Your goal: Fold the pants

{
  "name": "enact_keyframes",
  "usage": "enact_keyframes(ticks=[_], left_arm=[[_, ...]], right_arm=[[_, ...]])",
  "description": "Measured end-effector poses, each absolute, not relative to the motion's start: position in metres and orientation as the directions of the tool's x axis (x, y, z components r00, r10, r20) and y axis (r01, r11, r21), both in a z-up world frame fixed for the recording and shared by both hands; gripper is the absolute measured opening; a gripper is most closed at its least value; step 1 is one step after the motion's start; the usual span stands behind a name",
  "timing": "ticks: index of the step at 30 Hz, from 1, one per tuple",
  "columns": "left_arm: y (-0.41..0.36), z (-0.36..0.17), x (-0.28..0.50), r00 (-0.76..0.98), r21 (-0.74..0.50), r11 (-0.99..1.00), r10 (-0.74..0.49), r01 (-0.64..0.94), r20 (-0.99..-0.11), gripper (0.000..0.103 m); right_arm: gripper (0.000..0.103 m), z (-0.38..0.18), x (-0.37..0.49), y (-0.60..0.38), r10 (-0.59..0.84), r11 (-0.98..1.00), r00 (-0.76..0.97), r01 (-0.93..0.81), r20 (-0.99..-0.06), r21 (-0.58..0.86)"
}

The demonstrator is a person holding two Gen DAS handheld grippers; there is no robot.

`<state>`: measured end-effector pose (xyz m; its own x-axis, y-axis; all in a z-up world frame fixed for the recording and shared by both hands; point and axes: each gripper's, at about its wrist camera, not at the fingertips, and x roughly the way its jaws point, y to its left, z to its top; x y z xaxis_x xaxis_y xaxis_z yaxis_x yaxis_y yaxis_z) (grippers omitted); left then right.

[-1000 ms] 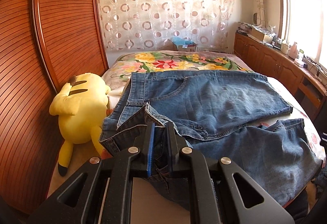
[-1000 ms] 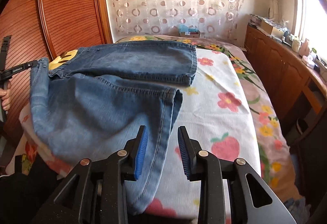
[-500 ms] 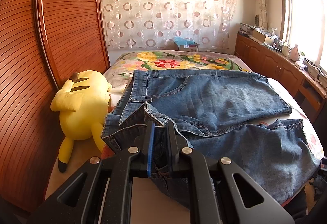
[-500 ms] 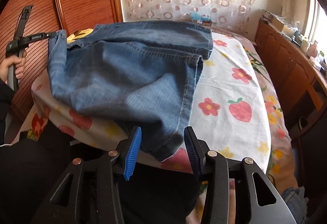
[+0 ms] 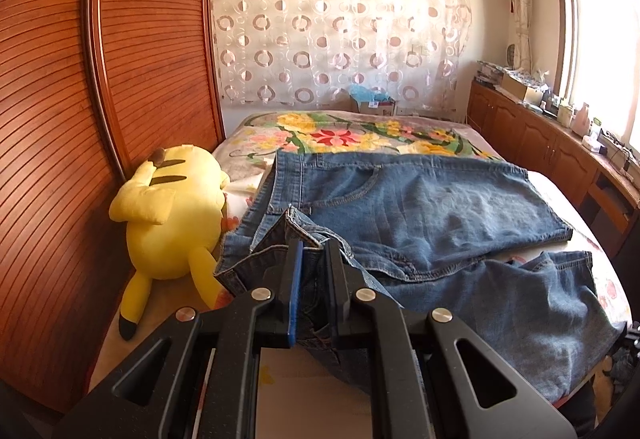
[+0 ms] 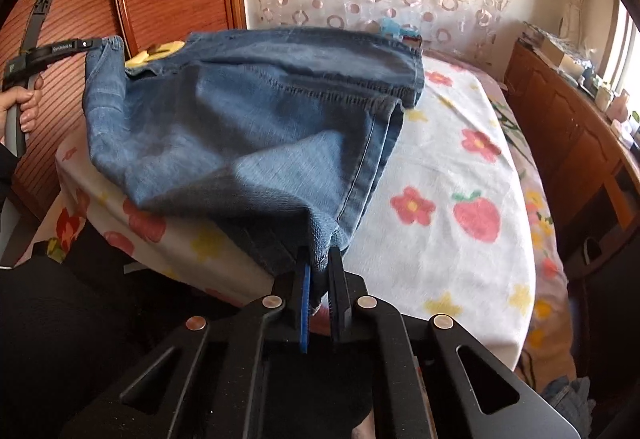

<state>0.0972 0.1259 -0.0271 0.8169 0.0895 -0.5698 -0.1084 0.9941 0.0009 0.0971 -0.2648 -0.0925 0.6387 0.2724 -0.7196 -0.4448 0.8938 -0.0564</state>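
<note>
Jeans (image 5: 420,215) on bed (image 6: 460,167), near leg lifted; left hand-held gripper (image 5: 313,251) clamps waistband, right hand-held gripper (image 6: 319,259) clamps hem; we judge denim heavy, floppy; hold seams.

Jeans (image 5: 420,215) faded blue; plush (image 5: 172,207) yellow (blk stripes); bedsheet (image 6: 460,159) white, floral.

Black angular left gripper (image 5: 313,259) frame with silver round screws, blue pad on one finger, right gripper (image 6: 319,271) alike, bare-skinned hand (image 6: 24,109), black sleeve
</note>
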Motion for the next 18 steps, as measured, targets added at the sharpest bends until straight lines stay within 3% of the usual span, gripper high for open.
enact_keyframes(ticks=[18], left_arm=[[0.141,0.028,0.099,0.88,-0.019,0.986,0.14,-0.167,-0.454,0.011]], right_arm=[[0.005,0.011,0.107,-0.291,0.29,0.907,0.827,-0.398,-0.481,-0.138]])
